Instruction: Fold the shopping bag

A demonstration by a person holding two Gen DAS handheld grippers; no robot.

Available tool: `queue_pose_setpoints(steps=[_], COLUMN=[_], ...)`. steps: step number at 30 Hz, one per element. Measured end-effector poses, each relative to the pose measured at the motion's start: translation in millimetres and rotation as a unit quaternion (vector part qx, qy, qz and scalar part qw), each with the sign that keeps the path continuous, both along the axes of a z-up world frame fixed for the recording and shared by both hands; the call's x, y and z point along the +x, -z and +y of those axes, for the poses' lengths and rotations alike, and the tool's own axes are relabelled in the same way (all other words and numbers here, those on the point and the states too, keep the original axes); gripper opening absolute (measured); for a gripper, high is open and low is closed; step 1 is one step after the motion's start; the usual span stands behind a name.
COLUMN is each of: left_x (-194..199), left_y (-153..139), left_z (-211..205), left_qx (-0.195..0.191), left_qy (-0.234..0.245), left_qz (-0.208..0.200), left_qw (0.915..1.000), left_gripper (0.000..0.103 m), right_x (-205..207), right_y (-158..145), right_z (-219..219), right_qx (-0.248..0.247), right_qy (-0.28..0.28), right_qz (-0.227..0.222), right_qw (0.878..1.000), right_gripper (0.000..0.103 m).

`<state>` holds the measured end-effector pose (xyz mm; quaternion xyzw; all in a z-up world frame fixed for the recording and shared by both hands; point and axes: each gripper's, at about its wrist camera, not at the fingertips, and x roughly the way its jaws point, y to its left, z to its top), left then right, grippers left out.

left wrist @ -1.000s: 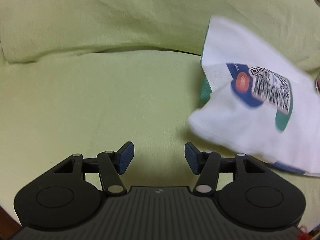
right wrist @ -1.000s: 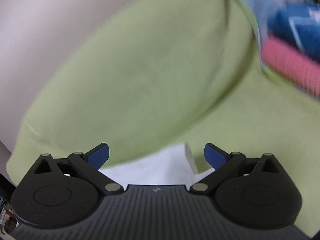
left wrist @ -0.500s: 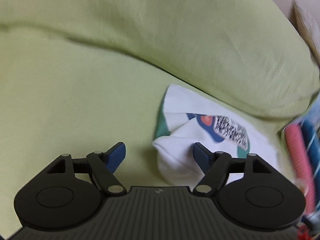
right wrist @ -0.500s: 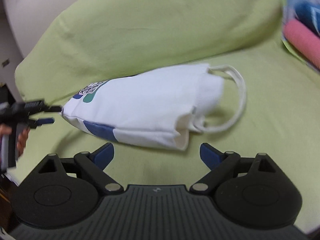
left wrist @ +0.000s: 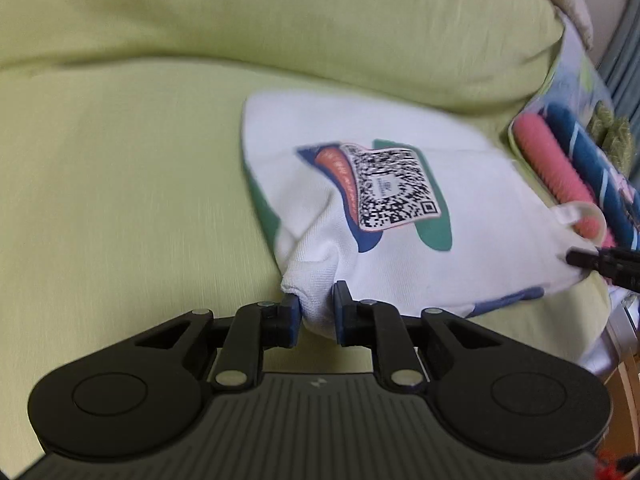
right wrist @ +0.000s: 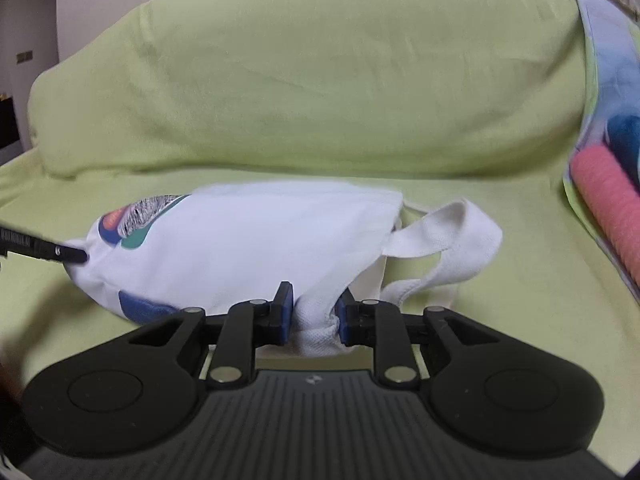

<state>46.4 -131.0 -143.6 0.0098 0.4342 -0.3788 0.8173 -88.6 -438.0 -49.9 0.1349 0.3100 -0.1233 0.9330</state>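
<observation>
Both your grippers have just closed: left gripper [left wrist: 316,314] pinches the shopping bag [left wrist: 400,216] at its near corner, right gripper [right wrist: 313,314] its handle-end corner. Bag lies mid-frame on the green sofa [right wrist: 320,80]. Grasping looks finished; next, lift both corners together and fold.

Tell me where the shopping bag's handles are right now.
In the right wrist view the white handles loop off the shopping bag's right end onto the green cushion, just beyond the right tongs.
</observation>
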Motion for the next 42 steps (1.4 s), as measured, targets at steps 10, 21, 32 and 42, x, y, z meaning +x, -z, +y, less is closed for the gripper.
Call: queue_pose_setpoints(steps=[10,21,32,42], left_x=[23,21,-15,-6], left_y=[6,-12,-45,-9], left_z=[25,-6,-35,-56], left_qx=[-0.105,0.027,0.031,0.095], left_qy=[-0.115,-0.036,0.039,0.026], left_qz=[0.079,0.031,-0.076,-0.043], left_qw=[0.9846,0.9985,0.9959,0.9942], left_gripper=[0.029,0.012,0.015,0.035], right_x=[-5,19,-31,-56], right_y=[-41,39,17,47], right_z=[33,28,24,-52], right_qx=[-0.005,0.069,0.069,0.216], right_qy=[-0.033,0.023,0.091,0.268], right_qz=[-0.017,0.114,0.042,-0.046], right_qw=[0.999,0.991,0.993,0.938], right_gripper=[0.063,0.002,0.034,0.005])
